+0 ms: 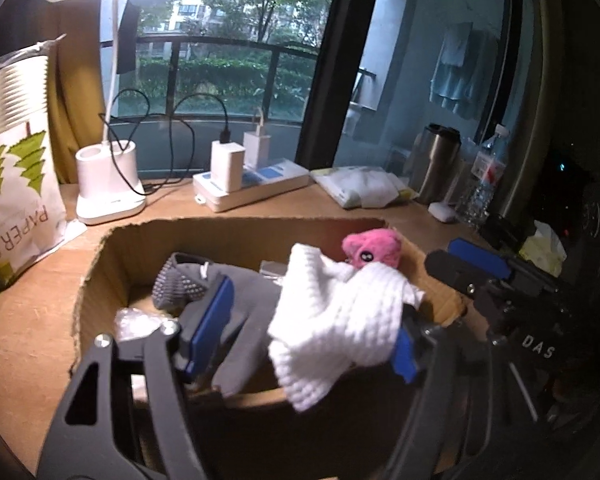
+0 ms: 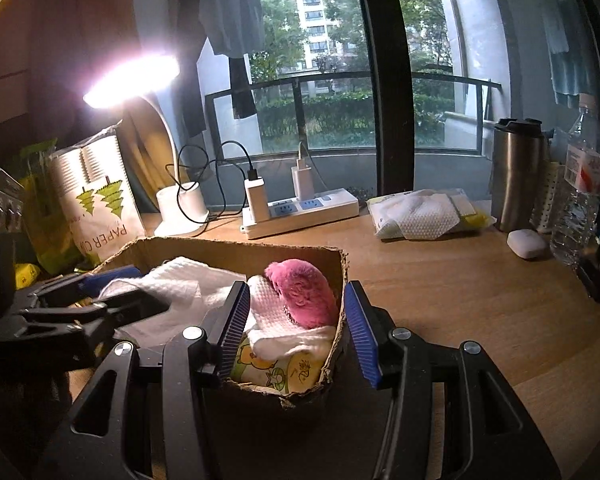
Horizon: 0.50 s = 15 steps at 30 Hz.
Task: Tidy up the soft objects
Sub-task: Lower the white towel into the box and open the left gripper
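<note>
An open cardboard box [image 1: 112, 256] stands on the wooden desk. Inside lie a pink plush toy [image 1: 374, 246], a grey dotted glove [image 1: 188, 284] and a white waffle cloth [image 1: 336, 316]. My left gripper [image 1: 304, 336] is open over the box, and the cloth drapes over its right finger. In the right wrist view my right gripper [image 2: 300, 332] is open and straddles the box's right wall [image 2: 338, 320], with the pink plush [image 2: 304, 292] and white cloth [image 2: 276, 320] between its pads. The left gripper [image 2: 80, 304] shows at the left there.
A lit white desk lamp [image 1: 108, 184], a power strip with chargers [image 1: 256, 184], a paper cup bag [image 1: 16, 184], a tissue pack [image 2: 424, 212], a steel tumbler [image 2: 516, 176], a water bottle [image 2: 580, 200] and a white earbud case [image 2: 526, 243] stand along the desk's far edge.
</note>
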Available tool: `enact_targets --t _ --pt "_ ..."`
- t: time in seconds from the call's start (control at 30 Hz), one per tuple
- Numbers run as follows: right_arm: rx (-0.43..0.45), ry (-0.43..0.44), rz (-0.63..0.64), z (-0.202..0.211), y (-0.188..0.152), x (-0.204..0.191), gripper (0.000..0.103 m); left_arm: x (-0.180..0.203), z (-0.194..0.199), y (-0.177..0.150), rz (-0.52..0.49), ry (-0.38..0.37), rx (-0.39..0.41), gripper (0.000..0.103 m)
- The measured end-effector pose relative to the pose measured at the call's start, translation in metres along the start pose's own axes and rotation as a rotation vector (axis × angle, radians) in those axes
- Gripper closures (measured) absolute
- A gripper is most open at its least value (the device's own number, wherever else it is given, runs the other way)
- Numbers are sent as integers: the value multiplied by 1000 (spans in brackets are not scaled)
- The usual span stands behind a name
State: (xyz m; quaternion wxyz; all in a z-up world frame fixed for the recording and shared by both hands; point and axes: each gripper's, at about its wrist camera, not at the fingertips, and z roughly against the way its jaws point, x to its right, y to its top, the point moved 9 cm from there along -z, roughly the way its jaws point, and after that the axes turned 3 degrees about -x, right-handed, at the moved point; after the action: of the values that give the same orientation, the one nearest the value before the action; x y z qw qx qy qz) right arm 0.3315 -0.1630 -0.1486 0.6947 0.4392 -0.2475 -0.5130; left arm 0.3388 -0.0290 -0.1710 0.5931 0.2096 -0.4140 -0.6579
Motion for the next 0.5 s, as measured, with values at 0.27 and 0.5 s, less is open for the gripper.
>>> enact_targets --t 0.27,0.5 --pt "-9 -7 25 -2 -3 -5 51 -5 24 -5 -7 40 62 32" --pt "-14 -14 36 -3 -6 -8 51 -10 43 -11 26 38 95 29"
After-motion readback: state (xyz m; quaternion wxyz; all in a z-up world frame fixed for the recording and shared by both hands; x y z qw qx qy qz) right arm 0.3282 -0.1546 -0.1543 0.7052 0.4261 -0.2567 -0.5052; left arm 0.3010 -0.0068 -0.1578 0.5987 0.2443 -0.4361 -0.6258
